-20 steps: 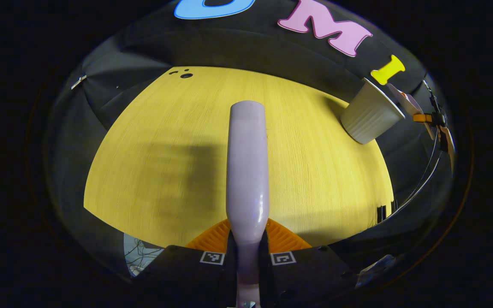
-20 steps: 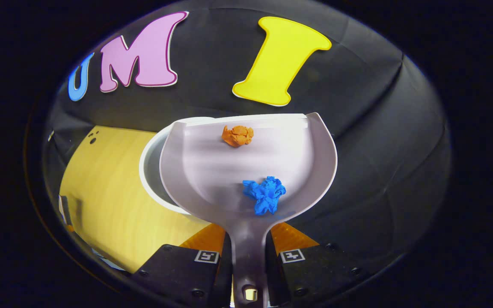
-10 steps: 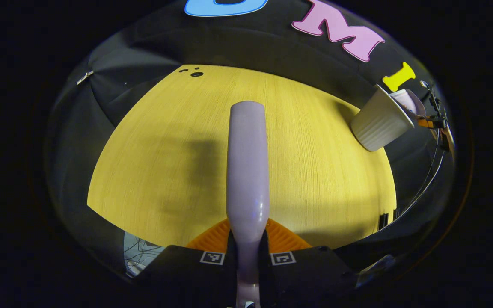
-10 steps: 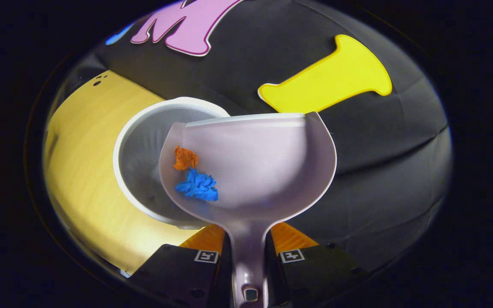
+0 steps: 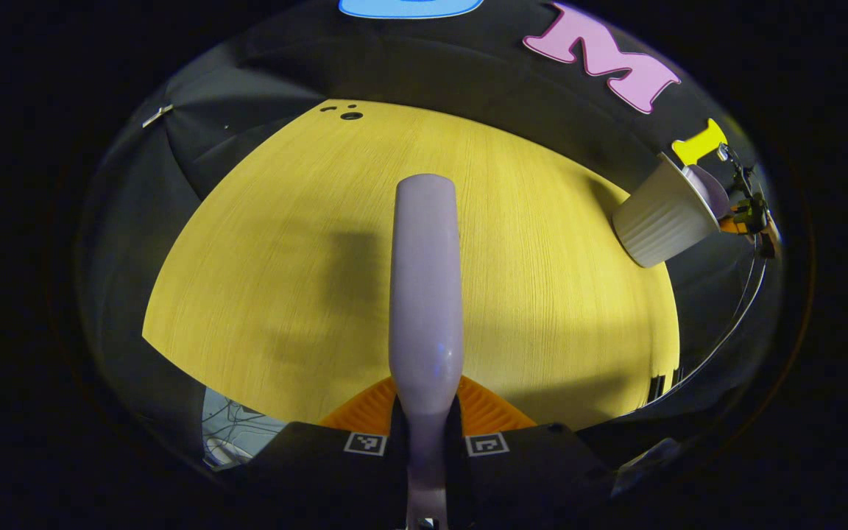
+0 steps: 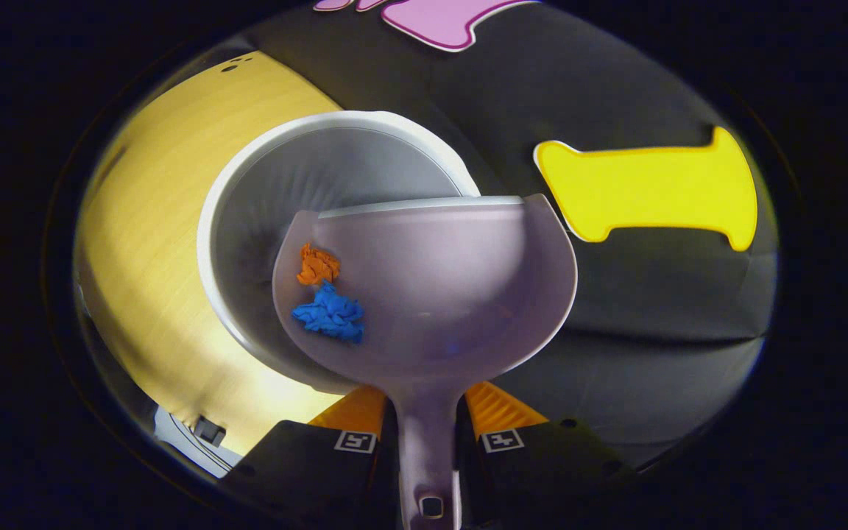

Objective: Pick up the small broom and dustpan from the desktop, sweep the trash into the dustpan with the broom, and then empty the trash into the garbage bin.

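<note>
My right gripper (image 6: 428,430) is shut on the handle of the pale lilac dustpan (image 6: 453,280), held tilted over the open white garbage bin (image 6: 262,169). An orange paper wad (image 6: 316,264) and a blue paper wad (image 6: 330,314) lie against the pan's left wall, above the bin's mouth. My left gripper (image 5: 428,434) is shut on the lilac broom (image 5: 426,287), which points forward over the yellow desktop (image 5: 542,280). In the left gripper view the bin (image 5: 663,213) stands at the far right with the dustpan (image 5: 711,188) over its rim.
The black cloth wall runs behind the desk and the bin. Small dark holes (image 5: 350,115) mark the desktop's far edge. Cables on the floor (image 5: 229,434) show past the near left edge of the desk.
The dustpan has rolled further left over the bin and the two wads have slid to its left wall. The broom has drifted slightly, the bin sliding right in its view.
</note>
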The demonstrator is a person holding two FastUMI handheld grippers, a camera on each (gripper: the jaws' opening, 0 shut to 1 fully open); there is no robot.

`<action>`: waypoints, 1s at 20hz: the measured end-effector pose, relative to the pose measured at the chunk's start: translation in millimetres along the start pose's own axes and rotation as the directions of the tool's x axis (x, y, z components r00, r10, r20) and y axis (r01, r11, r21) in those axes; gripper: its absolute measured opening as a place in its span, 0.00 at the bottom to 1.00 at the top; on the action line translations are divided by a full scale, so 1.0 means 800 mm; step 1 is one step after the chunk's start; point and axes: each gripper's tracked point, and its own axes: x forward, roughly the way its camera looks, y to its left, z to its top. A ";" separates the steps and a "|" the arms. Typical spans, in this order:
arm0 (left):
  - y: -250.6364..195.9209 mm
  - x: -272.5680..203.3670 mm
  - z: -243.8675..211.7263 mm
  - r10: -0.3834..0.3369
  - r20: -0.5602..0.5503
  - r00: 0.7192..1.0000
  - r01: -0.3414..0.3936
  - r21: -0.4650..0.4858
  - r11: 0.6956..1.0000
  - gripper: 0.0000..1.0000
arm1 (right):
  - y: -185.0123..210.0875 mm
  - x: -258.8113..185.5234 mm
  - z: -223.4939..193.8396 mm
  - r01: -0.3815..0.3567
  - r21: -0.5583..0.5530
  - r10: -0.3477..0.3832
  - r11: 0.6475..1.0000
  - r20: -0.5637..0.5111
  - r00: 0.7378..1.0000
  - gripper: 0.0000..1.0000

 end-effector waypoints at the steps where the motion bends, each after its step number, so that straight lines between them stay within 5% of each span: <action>1: 0.002 0.001 0.000 0.004 0.000 1.000 -0.004 -0.003 1.000 0.25 | 0.000 -0.003 0.000 -0.002 -0.022 0.002 1.000 -0.006 1.000 0.37; 7: 0.006 0.001 0.002 0.019 0.010 1.000 -0.019 0.002 1.000 0.25 | -0.007 0.000 0.016 -0.006 -0.146 0.002 0.989 -0.028 1.000 0.37; 14: 0.017 0.001 -0.001 0.022 0.006 1.000 -0.022 -0.016 1.000 0.25 | -0.027 -0.002 0.018 0.113 -0.330 -0.134 0.937 -0.042 0.990 0.37; 17: 0.018 0.000 -0.001 0.024 0.005 1.000 -0.024 -0.004 1.000 0.25 | -0.036 -0.003 0.015 0.161 -0.346 -0.185 0.924 -0.037 0.982 0.37; 20: 0.019 -0.005 0.003 0.022 0.015 1.000 -0.022 0.004 1.000 0.24 | -0.040 -0.011 0.008 0.168 -0.272 -0.182 0.948 -0.028 0.983 0.37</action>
